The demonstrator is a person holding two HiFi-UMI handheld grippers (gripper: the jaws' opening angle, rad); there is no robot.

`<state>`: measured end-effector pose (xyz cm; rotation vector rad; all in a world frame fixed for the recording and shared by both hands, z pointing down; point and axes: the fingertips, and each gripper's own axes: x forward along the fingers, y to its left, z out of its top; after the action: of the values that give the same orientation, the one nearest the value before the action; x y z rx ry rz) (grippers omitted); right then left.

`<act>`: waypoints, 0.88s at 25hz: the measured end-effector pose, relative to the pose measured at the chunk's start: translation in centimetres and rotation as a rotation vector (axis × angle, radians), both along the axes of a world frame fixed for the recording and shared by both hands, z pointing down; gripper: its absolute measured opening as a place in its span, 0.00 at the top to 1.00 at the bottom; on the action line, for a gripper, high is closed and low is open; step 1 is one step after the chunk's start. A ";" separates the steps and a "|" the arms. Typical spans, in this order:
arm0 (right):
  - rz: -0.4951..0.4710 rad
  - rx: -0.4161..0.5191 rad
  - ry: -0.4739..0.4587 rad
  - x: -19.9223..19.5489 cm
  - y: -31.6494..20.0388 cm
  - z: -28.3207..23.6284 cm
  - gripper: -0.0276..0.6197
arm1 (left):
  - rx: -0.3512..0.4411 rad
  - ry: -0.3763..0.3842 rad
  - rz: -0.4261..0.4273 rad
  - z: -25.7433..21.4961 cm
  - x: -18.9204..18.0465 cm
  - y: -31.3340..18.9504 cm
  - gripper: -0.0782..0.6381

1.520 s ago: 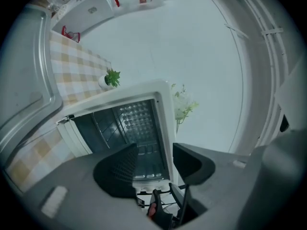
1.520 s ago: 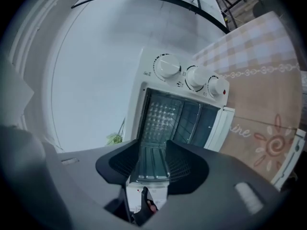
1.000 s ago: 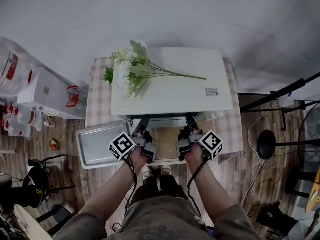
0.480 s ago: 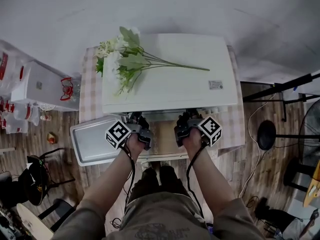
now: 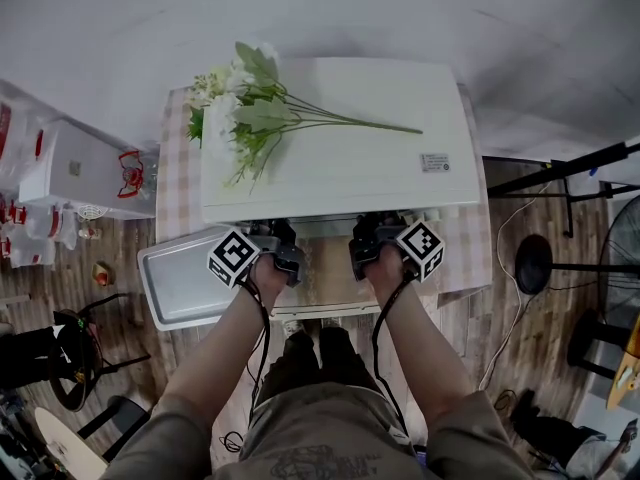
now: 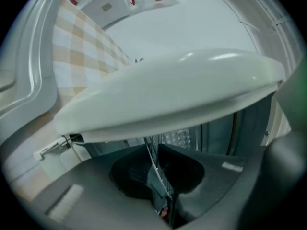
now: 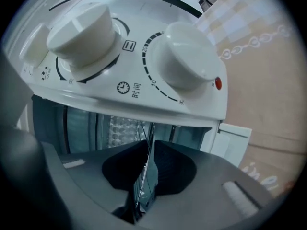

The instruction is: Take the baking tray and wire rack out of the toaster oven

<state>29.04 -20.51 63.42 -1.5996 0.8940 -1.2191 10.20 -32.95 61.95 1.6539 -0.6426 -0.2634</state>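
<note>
Jaws of left gripper [image 6: 154, 152] and right gripper [image 7: 148, 150], the latter just closing, pinch the wire rack [image 7: 148, 131] between them.

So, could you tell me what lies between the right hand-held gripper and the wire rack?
Nothing: the right gripper view shows the right hand-held gripper, whose jaws have just been closing, pinching the wire rack directly.

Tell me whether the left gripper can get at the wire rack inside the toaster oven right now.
Yes, apparently: the toaster oven stands open, nothing blocks its mouth, and the left gripper has its jaws shut on a wire of the wire rack.
</note>
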 end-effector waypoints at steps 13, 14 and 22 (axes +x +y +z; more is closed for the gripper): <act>0.008 0.043 -0.034 -1.1 1.7 -0.6 0.91 | -0.001 0.059 0.010 -0.4 -0.9 1.7 0.88; 0.007 0.044 -0.037 -1.3 2.1 -0.6 0.91 | -0.001 0.060 0.012 -0.4 -1.2 2.1 0.88; -0.001 0.051 -0.056 -3.2 5.3 -1.0 0.92 | -0.001 0.102 0.034 -1.5 -2.7 5.4 0.88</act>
<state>25.85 -15.16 62.40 -1.5173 0.8837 -1.2267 7.50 -27.55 60.50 1.6384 -0.5379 -0.3206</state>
